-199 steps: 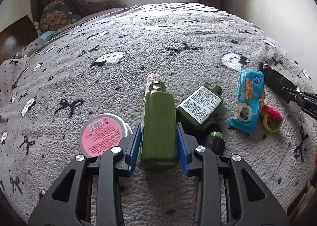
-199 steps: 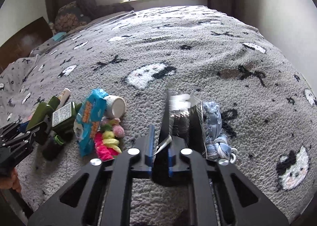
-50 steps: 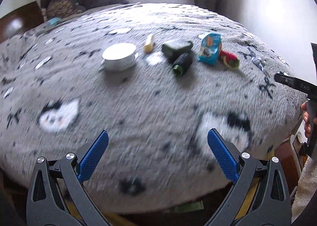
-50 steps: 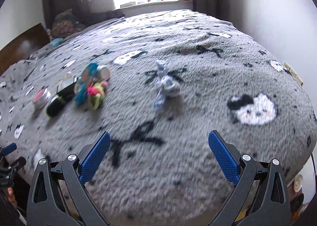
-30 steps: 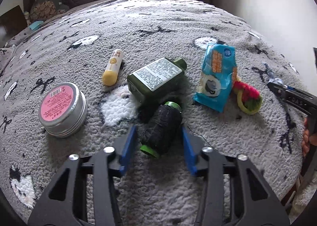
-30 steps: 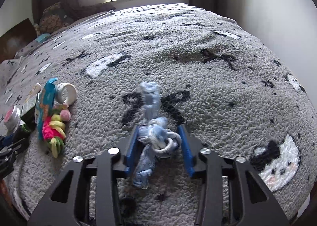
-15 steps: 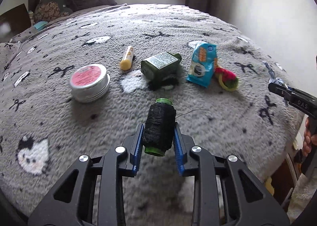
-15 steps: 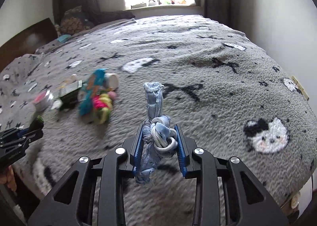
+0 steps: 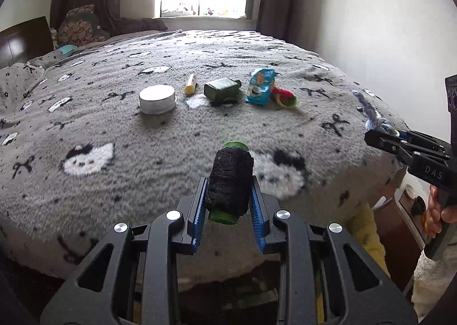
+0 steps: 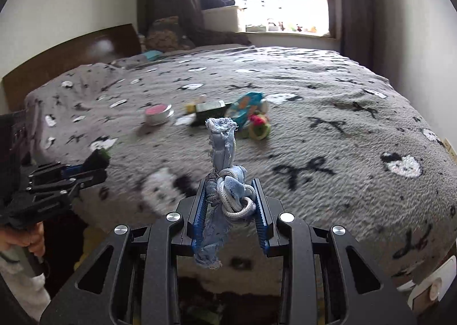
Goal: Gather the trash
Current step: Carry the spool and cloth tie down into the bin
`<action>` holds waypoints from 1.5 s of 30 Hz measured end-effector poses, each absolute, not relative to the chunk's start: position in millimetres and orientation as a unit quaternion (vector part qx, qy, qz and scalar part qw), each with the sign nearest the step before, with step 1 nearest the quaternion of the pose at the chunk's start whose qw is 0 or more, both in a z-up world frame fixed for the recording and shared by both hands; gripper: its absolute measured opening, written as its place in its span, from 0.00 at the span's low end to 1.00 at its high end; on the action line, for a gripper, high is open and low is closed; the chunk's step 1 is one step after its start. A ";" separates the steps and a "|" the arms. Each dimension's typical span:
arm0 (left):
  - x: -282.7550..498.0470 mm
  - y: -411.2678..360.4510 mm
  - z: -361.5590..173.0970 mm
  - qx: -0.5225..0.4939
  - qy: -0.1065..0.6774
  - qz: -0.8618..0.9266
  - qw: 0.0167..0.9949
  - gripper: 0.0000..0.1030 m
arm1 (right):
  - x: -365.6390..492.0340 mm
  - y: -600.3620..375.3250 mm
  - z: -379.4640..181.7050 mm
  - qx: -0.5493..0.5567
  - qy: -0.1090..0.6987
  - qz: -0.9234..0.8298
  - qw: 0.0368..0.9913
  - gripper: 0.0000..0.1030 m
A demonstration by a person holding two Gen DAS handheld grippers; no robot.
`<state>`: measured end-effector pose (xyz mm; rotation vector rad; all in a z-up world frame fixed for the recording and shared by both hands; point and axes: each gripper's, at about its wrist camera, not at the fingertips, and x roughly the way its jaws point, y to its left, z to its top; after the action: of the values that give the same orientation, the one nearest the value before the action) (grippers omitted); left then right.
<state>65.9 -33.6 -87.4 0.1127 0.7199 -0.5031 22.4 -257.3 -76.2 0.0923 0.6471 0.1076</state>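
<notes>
My left gripper (image 9: 228, 196) is shut on a spool of black thread (image 9: 230, 179) with green ends, held above the near edge of the bed. My right gripper (image 10: 230, 199) is shut on a knotted scrap of pale blue cloth and cord (image 10: 225, 179), also held near the bed's edge. In the left wrist view the right gripper (image 9: 380, 136) shows at the right with the blue scrap (image 9: 371, 113) in it. In the right wrist view the left gripper (image 10: 85, 172) shows at the left with the spool (image 10: 98, 159).
On the grey patterned blanket (image 9: 114, 125) lie a round tin (image 9: 157, 99), a yellow tube (image 9: 190, 84), a green bottle (image 9: 221, 90), a blue packet (image 9: 261, 86) and a red-green toy (image 9: 284, 97). A wall is at the right, a headboard (image 10: 71, 56) at the left.
Both grippers have drawn back from the bed with their loads. The items on the blanket now look farther off. The round tin shows its silver side in the left view.
</notes>
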 end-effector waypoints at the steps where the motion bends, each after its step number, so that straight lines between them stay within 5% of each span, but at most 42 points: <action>1: 58.8 -31.2 -89.4 0.054 0.349 -0.246 0.903 0.26 | 16.6 -253.0 -78.3 0.045 0.320 0.061 0.944 0.30; 39: 4.4 -22.5 -322.0 0.068 0.614 -0.232 0.751 0.26 | -5.8 -173.6 -299.7 0.114 0.602 0.116 0.782 0.30; 45: 5.4 -24.7 -327.9 0.070 0.623 -0.220 0.747 0.35 | -2.1 -172.8 -307.5 0.118 0.609 0.109 0.777 0.41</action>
<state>5.4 -24.7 -327.9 0.1537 1.3634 -0.4804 -2.1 -172.8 -307.5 0.2559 1.3168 0.2360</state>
